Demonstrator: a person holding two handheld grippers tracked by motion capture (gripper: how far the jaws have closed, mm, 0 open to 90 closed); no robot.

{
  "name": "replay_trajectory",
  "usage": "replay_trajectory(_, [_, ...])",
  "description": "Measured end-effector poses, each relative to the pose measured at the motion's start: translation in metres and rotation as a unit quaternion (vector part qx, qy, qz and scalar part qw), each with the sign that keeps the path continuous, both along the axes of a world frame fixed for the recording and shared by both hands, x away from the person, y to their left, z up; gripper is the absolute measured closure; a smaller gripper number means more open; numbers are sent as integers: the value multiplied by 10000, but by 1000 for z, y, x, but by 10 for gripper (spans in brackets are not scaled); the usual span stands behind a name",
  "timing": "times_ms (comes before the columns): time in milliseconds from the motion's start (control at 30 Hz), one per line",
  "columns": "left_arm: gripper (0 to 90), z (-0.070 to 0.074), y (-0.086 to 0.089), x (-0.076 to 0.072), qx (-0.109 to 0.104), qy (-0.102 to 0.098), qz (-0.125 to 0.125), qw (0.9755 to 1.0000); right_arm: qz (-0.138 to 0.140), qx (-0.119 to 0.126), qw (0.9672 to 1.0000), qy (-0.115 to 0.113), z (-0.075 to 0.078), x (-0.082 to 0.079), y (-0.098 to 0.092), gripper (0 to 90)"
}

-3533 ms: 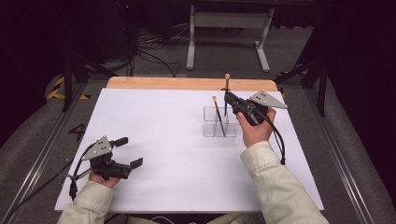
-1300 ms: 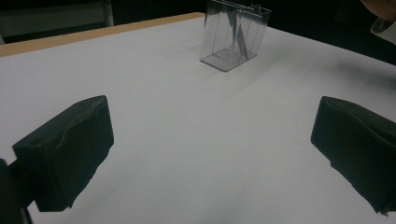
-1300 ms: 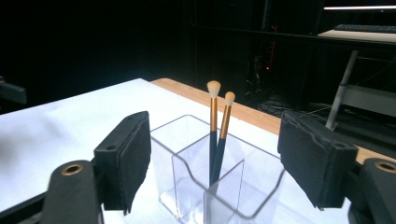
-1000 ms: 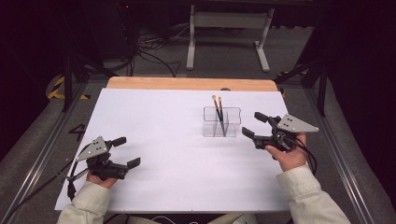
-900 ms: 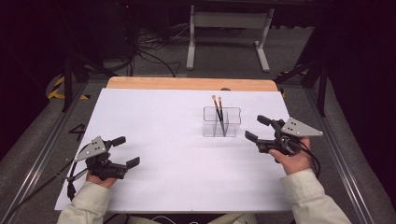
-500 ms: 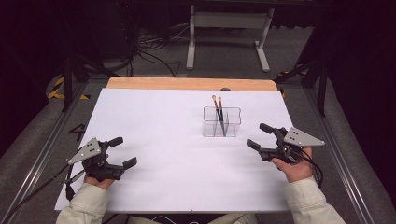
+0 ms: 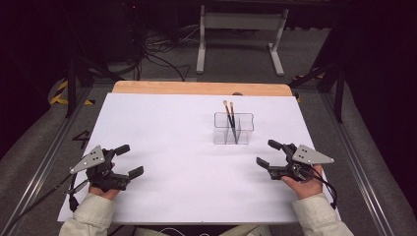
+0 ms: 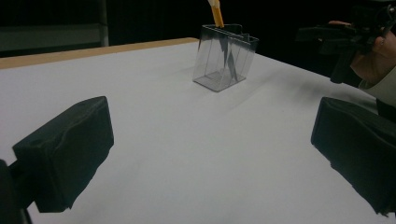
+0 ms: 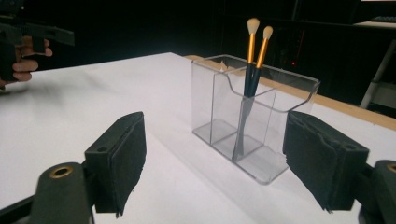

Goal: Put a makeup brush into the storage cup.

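clear holder [image 7: 234, 129], gold-and-dark-blue brushes [image 9: 254, 60] — cream tips, white table [image 7: 187, 147], black claws [image 7: 269, 153]

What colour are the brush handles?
Gold on top, dark blue below; brushes show best in the right gripper view.

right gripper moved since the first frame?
Yes. The right gripper has drawn back from over the clear plastic brush holder toward the table's near right, jaws open, empty.

A table [image 7: 147, 88] with a wooden far edge is covered by a white sheet [image 7: 177, 147]. A clear compartmented holder [image 7: 233, 129] is set directly on the sheet, right of centre.
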State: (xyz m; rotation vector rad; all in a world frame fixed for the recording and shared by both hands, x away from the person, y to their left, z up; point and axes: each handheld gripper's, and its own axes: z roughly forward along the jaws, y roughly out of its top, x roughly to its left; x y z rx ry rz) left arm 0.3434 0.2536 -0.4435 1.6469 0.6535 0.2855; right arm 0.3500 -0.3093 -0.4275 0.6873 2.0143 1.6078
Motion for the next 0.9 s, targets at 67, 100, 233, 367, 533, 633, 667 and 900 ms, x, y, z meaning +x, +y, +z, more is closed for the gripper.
replay_trajectory(67, [0, 0, 0, 0, -6, -17, -3, 10000, -4, 1, 10000, 13, -2, -1, 0, 225])
replay_trajectory(100, [0, -1, 0, 0, -16, -18, -12, 10000, -11, -18, 10000, -1, -3, -1, 0, 225])
replay_trajectory(233, [0, -3, 1, 2, -33, -14, -60, 10000, -43, 12, 10000, 38, -12, -2, 1, 225])
replay_trajectory(367, [0, -6, 0, 4, 24, 14, -67, 10000, -53, 69, 9998, 188, -20, 0, 4, 225])
replay_trajectory(533, [0, -7, -3, 5, 62, 26, -105, 9999, -96, -156, 9997, 154, -25, 0, 6, 225])
replay_trajectory(633, [0, -7, -2, 5, 42, 0, -107, 9999, -115, -156, 9997, 165, -26, 0, 6, 225])
replay_trajectory(667, [0, -7, -2, 5, 36, 1, -98, 9999, -144, -155, 9996, 172, -26, 0, 5, 225])
replay_trajectory(900, [0, -7, -3, 5, 81, -1, -137, 9999, -179, -115, 9997, 130, -25, -1, 4, 225])
